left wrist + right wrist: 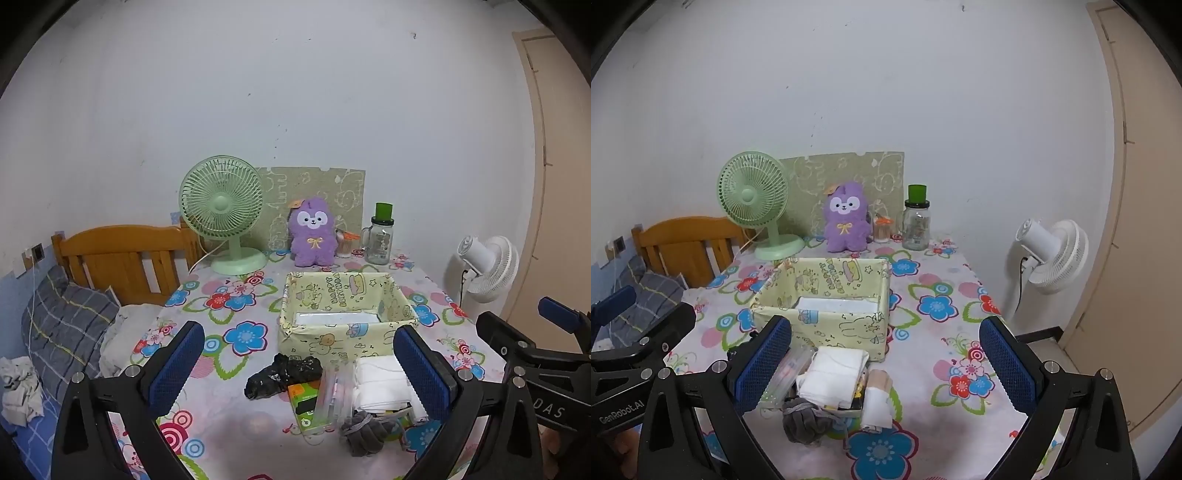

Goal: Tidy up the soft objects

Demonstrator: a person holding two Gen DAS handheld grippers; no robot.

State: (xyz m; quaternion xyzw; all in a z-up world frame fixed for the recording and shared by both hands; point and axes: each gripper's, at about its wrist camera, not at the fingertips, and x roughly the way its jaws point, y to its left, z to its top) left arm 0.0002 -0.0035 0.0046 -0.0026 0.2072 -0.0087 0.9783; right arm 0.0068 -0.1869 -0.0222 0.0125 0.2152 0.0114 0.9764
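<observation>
A small heap of soft things lies at the near middle of the table [229, 417], just in front of the yellow box [343, 325]: a folded white cloth [380, 384], a grey knit bundle [360, 432] nearest of all, and a crumpled black piece [284, 374] to the left. Under and between them sit a clear plastic case [332, 395] and a green-and-orange packet [304, 402]. In the right wrist view a pale roll [879, 398] lies just right of the white cloth. The box stands open, with something white on its bottom. The left gripper [295, 373] hovers over the heap with its fingers spread wide and nothing between them; the right gripper [886, 369] hangs beside it, likewise wide open and empty. At the far edge stand a green fan [225, 218], a purple plush [313, 232] and a glass jar [379, 240] with a green lid, against a patterned board [332, 192]. A white fan [487, 269] stands off the table to the right, and a bed [59, 332] with a wooden headboard lies to the left.
</observation>
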